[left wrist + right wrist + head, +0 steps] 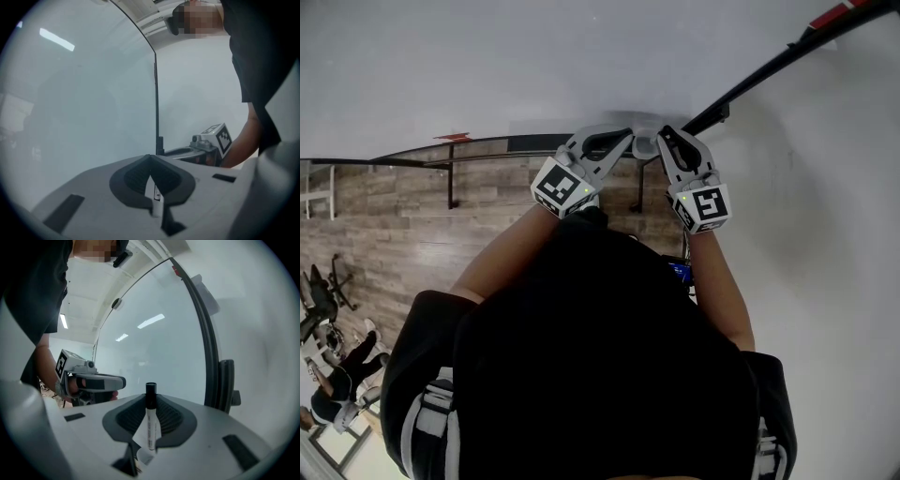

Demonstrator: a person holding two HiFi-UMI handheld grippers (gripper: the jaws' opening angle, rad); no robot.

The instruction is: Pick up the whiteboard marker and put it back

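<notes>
1. At the far left of the head view, a wood floor [384, 234] shows below the whiteboard [534, 66], which fills the top of that view.
2. I hold my left gripper [623, 139] up toward the whiteboard. Its jaws are pressed together at the tips. Lower down, a thin pale sliver shows between them, and I cannot tell what it is.
3. Just to its right, my right gripper [667, 136] also points at the whiteboard. The two grippers' tips are near each other.
4. The right gripper's jaws pinch the marker [150, 420]. Its white barrel sits between the jaws, in line with them. Its black cap sticks out past the jaw tips toward the whiteboard.
5. Right of the marker, the whiteboard's black frame [213, 357] runs up the right gripper view, with a dark bracket [226, 383] fixed to it.
</notes>
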